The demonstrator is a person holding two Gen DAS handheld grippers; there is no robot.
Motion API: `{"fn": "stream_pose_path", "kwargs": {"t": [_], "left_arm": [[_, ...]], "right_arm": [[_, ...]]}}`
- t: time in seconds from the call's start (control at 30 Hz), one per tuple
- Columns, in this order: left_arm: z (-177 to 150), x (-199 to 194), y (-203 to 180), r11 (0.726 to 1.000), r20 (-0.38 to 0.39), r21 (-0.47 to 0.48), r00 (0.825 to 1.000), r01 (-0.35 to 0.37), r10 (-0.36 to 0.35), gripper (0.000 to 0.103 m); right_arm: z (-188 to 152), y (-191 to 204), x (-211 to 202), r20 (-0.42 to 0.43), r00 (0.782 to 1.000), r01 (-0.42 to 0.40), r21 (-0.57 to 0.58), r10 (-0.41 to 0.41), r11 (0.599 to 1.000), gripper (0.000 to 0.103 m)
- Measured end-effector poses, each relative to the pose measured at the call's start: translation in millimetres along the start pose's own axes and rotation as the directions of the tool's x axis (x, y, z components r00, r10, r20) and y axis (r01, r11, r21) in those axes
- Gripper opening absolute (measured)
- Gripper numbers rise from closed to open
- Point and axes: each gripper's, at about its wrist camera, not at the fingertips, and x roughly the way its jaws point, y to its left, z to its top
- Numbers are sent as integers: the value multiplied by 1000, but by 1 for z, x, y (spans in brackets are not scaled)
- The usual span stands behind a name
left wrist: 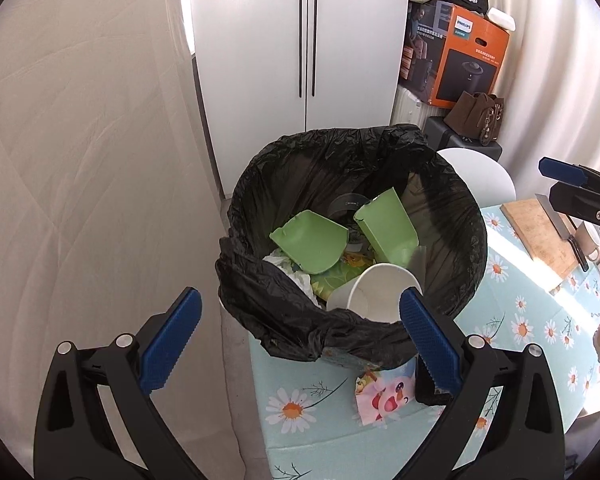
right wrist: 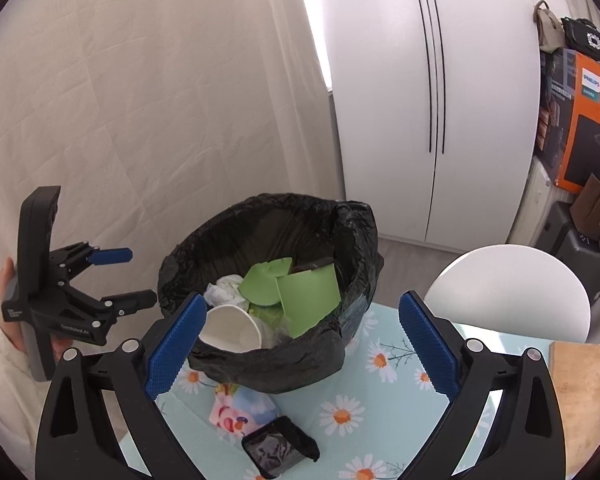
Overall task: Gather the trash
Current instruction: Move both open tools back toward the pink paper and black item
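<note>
Both tools released over the trash bin

Left tool [left wrist: 300, 340] and right tool [right wrist: 300, 344] gape empty; paper cup [right wrist: 232, 328] lies inside the bin [right wrist: 268, 364] at the desk [right wrist: 380, 420] edge. Next, lift clear of the bag rim; wrapper [right wrist: 236, 412] and black packet [right wrist: 278, 450] remain nearby.

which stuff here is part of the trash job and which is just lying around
Belongs to the job: black-lined bin, paper cup and green pieces inside it, cartoon wrapper and black packet on the tablecloth.

Just lying about: cutting board, knife, orange box, bags.
</note>
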Motion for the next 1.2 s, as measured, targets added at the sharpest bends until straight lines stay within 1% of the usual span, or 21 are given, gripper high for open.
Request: {"fn": "stream_pose_path", "kwargs": {"t": [0.07, 0.13, 0.27, 0.4, 0.53, 0.73, 0.87, 0.93, 1.13, 1.2], "left_arm": [[-11, -4, -3, 1000, -8, -15, 1000, -7, 7, 97], [-21, -6, -4, 999, -14, -40, 1000, 5, -6, 97], [-38, -9, -11, 998, -5, -64, 1000, -16, 16, 97], [-53, -11, -19, 996, -19, -87, 1000, -4, 2, 97], [-69, -8, -25, 994, -42, -109, 999, -18, 13, 97], [-102, -6, -29, 987, -73, -162, 997, -22, 10, 97], [-125, 0, -30, 982, -113, -178, 993, -57, 37, 97], [-135, 3, -31, 982, -125, -173, 990, -81, 59, 97], [-161, 14, -32, 975, -165, -196, 984, -100, 67, 97], [-167, 15, -33, 972, -174, -210, 983, -101, 64, 97]], "right_arm": [[-10, 1, -2, -24, 1000, -4, -8, 4, 1000, 93], [-21, 2, -3, -51, 999, -5, -15, 4, 1000, 93], [-41, 0, -7, -89, 996, -6, -17, 4, 1000, 93], [-59, -2, -3, -139, 990, -8, -51, 0, 999, 93], [-79, -4, 7, -191, 981, -46, -86, 28, 995, 93], [-108, -3, 29, -268, 961, -94, -103, 63, 990, 93], [-124, 2, 46, -320, 944, -130, -133, 81, 983, 93], [-133, 6, 56, -345, 935, -150, -158, 88, 976, 93], [-158, 17, 89, -414, 904, -216, -223, 108, 951, 93], [-166, 21, 101, -438, 894, -226, -248, 99, 942, 93]]}}
